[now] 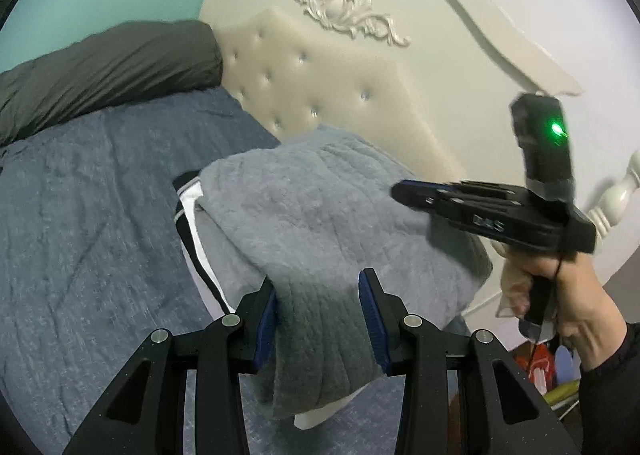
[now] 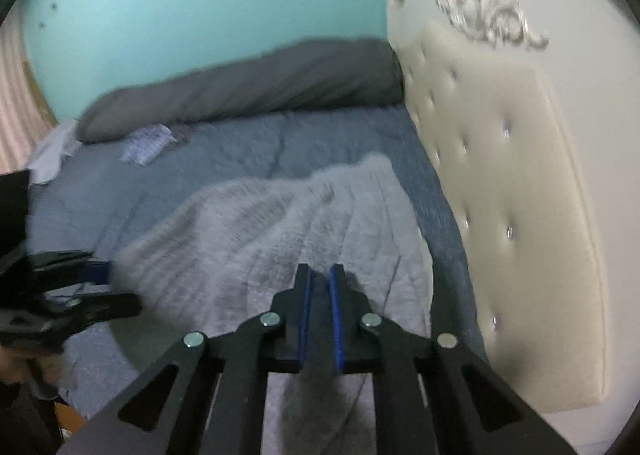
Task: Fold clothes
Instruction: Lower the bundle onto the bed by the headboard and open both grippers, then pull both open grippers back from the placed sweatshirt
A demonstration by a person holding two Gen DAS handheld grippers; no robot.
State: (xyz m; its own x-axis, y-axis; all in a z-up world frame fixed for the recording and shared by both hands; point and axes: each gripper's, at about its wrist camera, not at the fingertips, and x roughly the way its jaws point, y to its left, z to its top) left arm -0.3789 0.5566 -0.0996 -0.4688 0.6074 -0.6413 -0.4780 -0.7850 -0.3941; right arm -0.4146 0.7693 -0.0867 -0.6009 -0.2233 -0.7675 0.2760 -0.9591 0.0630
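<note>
A fluffy grey garment (image 1: 320,223) lies heaped on the blue bedspread (image 1: 88,215) near the headboard. A black and white striped garment (image 1: 192,215) pokes out under its left edge. My left gripper (image 1: 320,319) has its jaws wide apart, with a hanging grey fold between them. My right gripper (image 2: 320,311) is shut on a fold of the grey garment (image 2: 260,231) and holds it up. The right gripper also shows in the left wrist view (image 1: 412,195), held by a hand above the garment's right side. The left gripper shows blurred in the right wrist view (image 2: 80,295).
A cream tufted headboard (image 1: 320,87) stands close on the right. A dark grey long pillow (image 1: 104,71) lies along the teal wall. Small white and patterned cloths (image 2: 148,143) lie at the bed's far side. Coloured clutter (image 1: 540,367) sits on the floor beside the bed.
</note>
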